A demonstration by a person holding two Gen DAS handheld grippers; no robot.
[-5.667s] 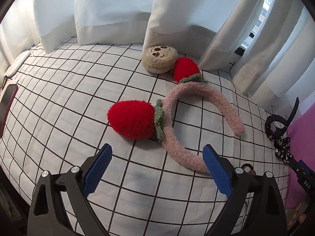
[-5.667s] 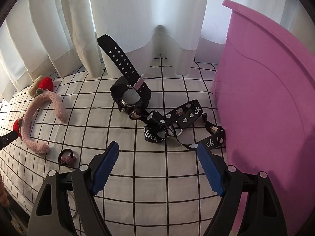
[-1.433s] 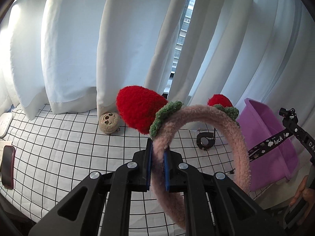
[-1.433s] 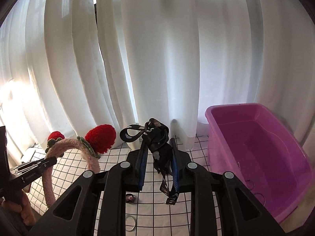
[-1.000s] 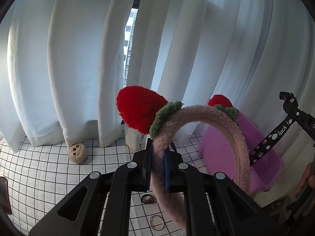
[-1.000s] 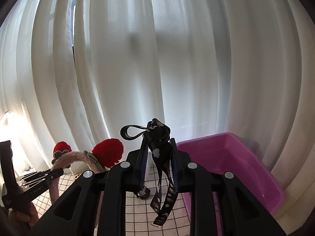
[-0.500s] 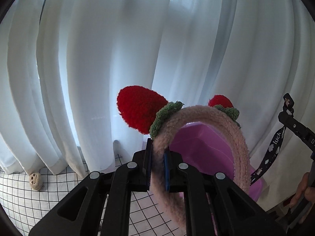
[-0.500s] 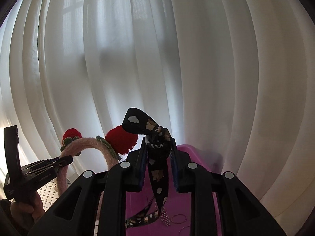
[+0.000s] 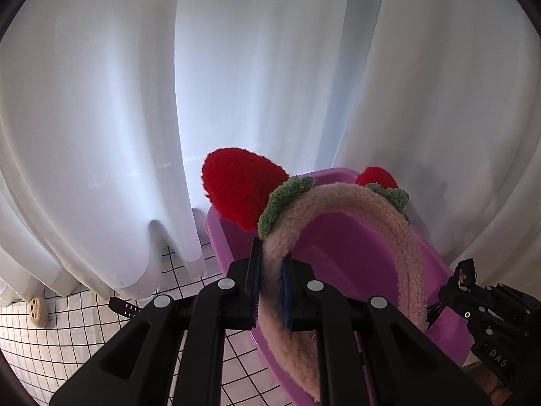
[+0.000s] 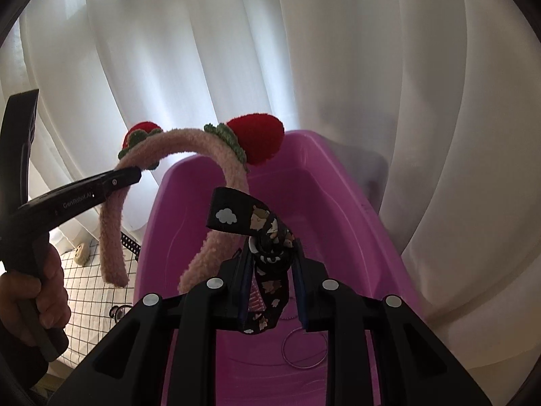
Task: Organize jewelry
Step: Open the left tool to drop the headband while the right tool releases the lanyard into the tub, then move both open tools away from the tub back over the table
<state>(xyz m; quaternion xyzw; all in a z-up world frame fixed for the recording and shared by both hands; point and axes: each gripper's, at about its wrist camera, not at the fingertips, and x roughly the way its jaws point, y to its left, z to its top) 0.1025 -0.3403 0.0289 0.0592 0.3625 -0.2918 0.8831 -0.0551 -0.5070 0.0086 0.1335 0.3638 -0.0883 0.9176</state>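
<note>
left gripper clamped tight on one leg of the fuzzy pink headband, just below the near red strawberry; the arch hangs above the purple bin, not in it. right gripper pinched shut on a bunched black printed strap, its tail dangling over the bin's inside, where a thin ring lies on the floor.

headband: looks light, plush skin over a likely springy core; the pile compresses, so the grip low on the leg seems sound, though the strawberries make it top-heavy and apt to swing. strap: limp, light, no shape of its own; best held at the knot, as here. black watch strap and a small plush face lie on the checked cloth.
</note>
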